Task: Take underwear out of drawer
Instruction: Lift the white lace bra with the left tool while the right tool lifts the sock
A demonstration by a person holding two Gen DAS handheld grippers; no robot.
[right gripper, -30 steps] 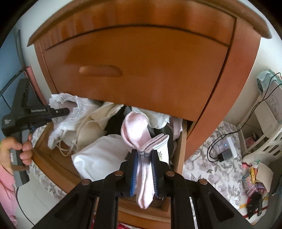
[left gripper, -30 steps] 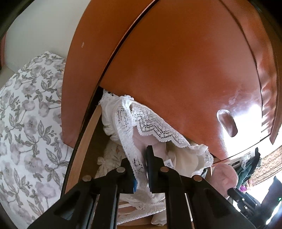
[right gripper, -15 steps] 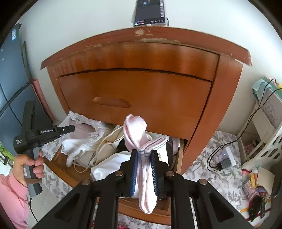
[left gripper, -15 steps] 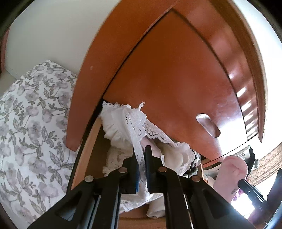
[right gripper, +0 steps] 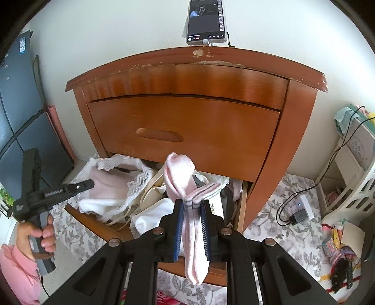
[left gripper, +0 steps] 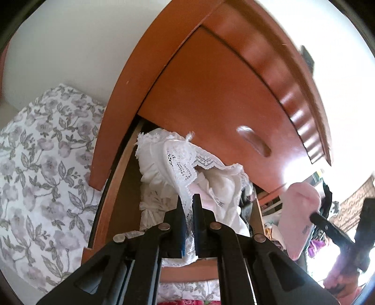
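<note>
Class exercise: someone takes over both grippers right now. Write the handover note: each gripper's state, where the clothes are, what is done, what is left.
Left gripper: shut on the white lace underwear, which is partly raised but trails into the open drawer.
Right gripper: shut on pink socks, held above the drawer.
Done: both items gripped; socks clear of the pile.
Left: pull the lace piece fully free, set both down outside; more white garments remain inside.

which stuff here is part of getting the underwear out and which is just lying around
Part of the job:
- open bottom drawer
- white lace underwear, pinched in the left tool
- pink socks, held in the right tool

Lying about:
- phone
- charger
- white basket
</note>
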